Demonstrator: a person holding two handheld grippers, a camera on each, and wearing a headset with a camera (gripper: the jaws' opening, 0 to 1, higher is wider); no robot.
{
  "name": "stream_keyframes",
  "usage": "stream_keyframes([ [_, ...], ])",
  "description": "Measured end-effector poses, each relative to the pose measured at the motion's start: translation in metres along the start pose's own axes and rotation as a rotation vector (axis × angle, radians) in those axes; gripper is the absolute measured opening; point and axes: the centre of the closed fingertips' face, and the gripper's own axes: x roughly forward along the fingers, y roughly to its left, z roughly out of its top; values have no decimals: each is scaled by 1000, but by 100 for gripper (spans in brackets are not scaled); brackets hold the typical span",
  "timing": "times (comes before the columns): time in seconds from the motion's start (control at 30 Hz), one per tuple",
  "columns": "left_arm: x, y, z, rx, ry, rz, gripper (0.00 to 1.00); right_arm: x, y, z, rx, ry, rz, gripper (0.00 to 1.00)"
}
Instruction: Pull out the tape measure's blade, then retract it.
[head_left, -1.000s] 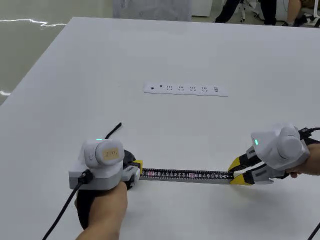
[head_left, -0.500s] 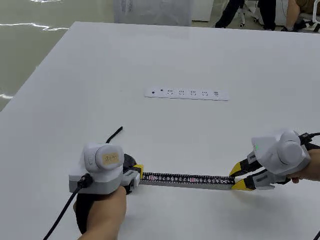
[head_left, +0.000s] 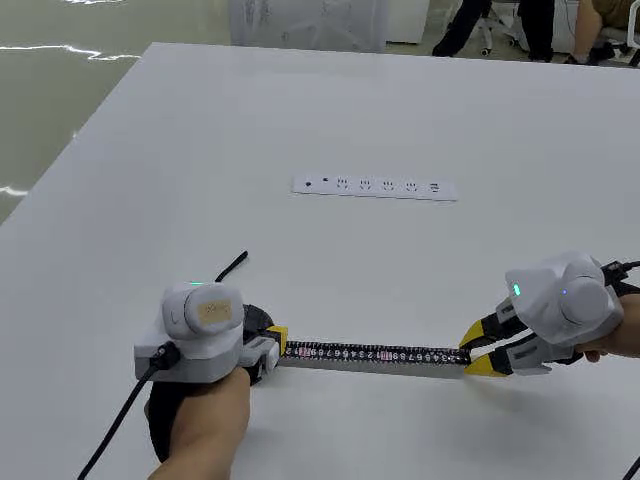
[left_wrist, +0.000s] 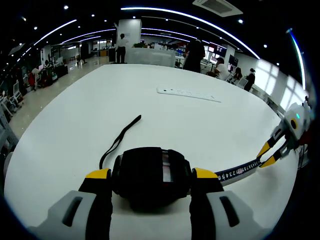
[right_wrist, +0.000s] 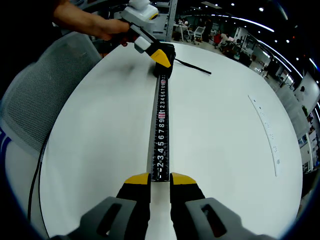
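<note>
Set on a wide white table (head_left: 420, 110), with everything near its front edge except one thing. Near the middle, a white power strip (head_left: 375, 186), lying flat and well apart from the rest.

On the left side, the left gripper (head_left: 268, 345), held from below by a hand (head_left: 205, 420). Closed from both sides on the black body of the tape measure (head_left: 257, 322), with yellow fingertips (left_wrist: 97, 174) pressed against each flank in the left gripper view.

On the right side, the right gripper (head_left: 472, 352), with fingers almost together and pinching the free end of the blade (head_left: 375, 353) between the yellow tips.

Drawn out and stretched straight from one gripper to the other, with a dark face, white numbers and one red mark among them. Cannot tell whether touching the table or just above it. In the right gripper view, running straight away from the fingers to the tape measure.

Behind the tape measure, a thin black strap (head_left: 230, 266), lying loose on the table and pointing away from the person.
</note>
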Motion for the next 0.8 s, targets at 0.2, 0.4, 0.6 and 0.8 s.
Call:
stream_keyframes([
  [0.2,-1,-1,-1,-1,5,-5,58,1,-2,3,-4,-2,2,13],
  [0.4,0,0,-1,-3,10,-6,58,1,-3,6,-11,-2,2,13],
  [0.6,2,2,0,-7,12,-7,58,1,-2,7,-12,-2,3,13],
  [0.8,2,2,0,-14,14,-11,58,1,-2,9,-14,-4,6,13],
])
